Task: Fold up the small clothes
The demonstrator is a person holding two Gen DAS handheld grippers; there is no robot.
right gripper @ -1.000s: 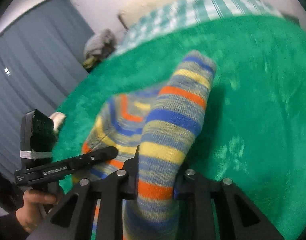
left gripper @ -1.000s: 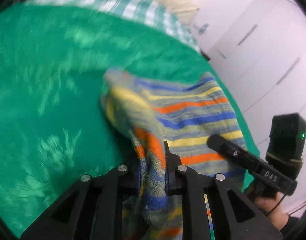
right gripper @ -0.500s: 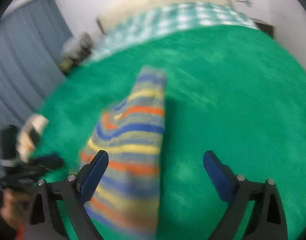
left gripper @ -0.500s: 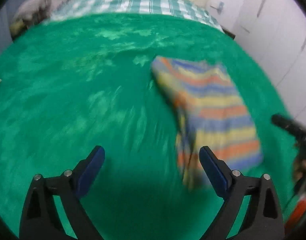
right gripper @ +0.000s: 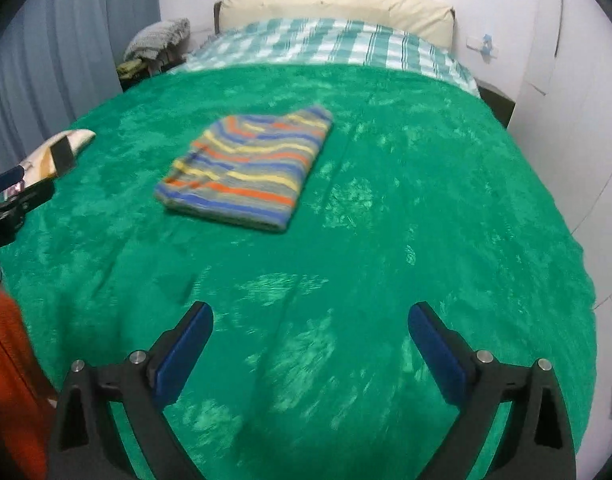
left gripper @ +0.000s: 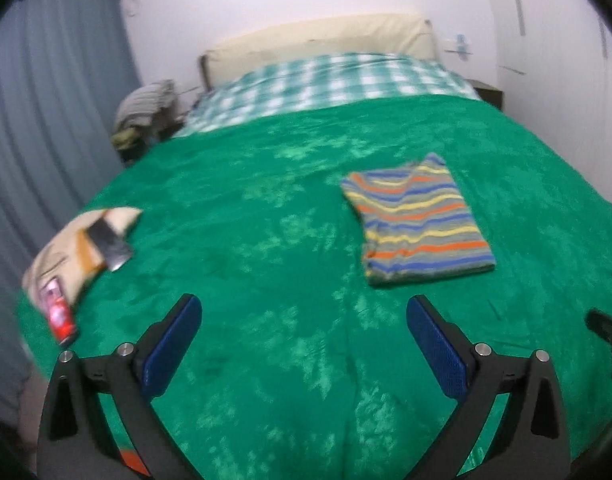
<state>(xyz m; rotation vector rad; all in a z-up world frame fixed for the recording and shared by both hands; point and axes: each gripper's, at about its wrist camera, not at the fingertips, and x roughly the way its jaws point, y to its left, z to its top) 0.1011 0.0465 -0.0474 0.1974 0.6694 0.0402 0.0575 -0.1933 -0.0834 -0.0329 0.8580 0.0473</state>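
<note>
A small striped garment [left gripper: 421,220] in blue, orange, yellow and grey lies folded into a flat rectangle on the green blanket [left gripper: 246,240]. In the right wrist view the same folded garment [right gripper: 250,172] lies ahead and to the left. My left gripper [left gripper: 302,304] hovers over bare blanket, well short of the garment. Its jaws are opening wide with nothing between the blue pads. My right gripper [right gripper: 310,308] is likewise back from the garment, jaws opening, nothing between them.
A cream cloth with a dark patch [left gripper: 86,240] lies at the blanket's left edge beside a red item [left gripper: 58,314]. A checked sheet [left gripper: 325,80] and a cream headboard [right gripper: 337,4] are at the far end. A grey curtain [left gripper: 46,120] hangs on the left; white cupboards [right gripper: 577,120] stand on the right.
Both grippers let go of the striped garment, opened wide and pulled back and up. The garment now lies folded flat on the blanket.
</note>
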